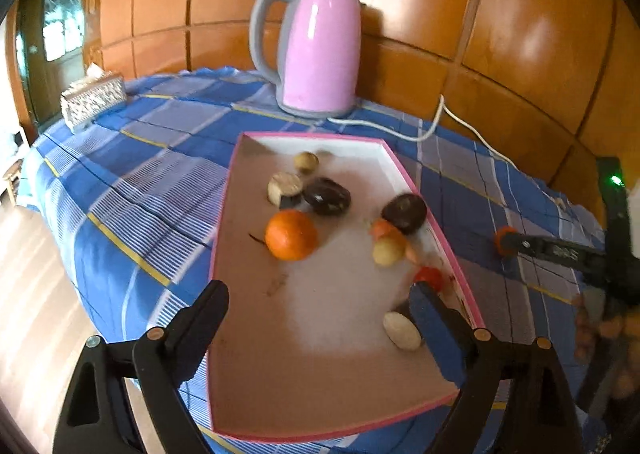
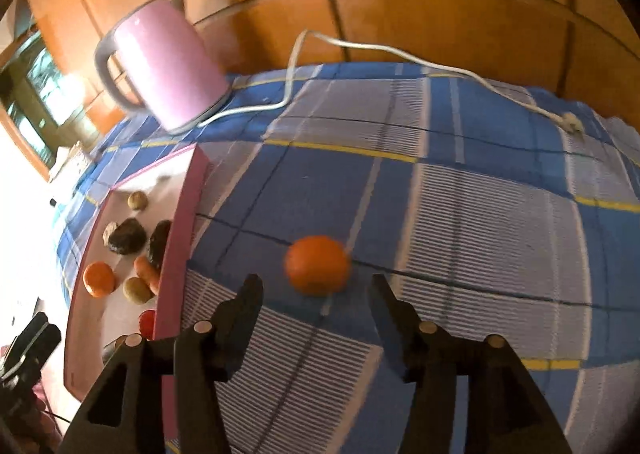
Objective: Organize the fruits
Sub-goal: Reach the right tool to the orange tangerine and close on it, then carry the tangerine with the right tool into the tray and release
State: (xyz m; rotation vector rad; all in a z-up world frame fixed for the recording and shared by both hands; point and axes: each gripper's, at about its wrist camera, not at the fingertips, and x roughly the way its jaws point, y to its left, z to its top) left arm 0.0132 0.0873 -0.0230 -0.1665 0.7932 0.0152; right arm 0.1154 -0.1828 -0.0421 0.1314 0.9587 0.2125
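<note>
A small orange [image 2: 318, 265] lies on the blue checked cloth of the counter [image 2: 480, 214], outside the pink-edged tray [image 2: 182, 238] and just ahead of the right gripper [image 2: 316, 290], whose jaws stand apart with nothing between them. The fruit looks light, round and slightly soft-skinned, so it would likely roll on the cloth if nudged; a gentle pinch across its widest part, one pad on each side, seems the safest hold. Being nearly a ball, it shows no clear long axis, and which way its stem end faces cannot be told through the blur. In the tray another orange [image 1: 291, 235] sits with dark round fruits and pale small ones. The left gripper [image 1: 320, 306] hovers over the tray's near end, jaws wide apart and empty. A pink kettle [image 1: 316, 50] stands beyond.
</note>
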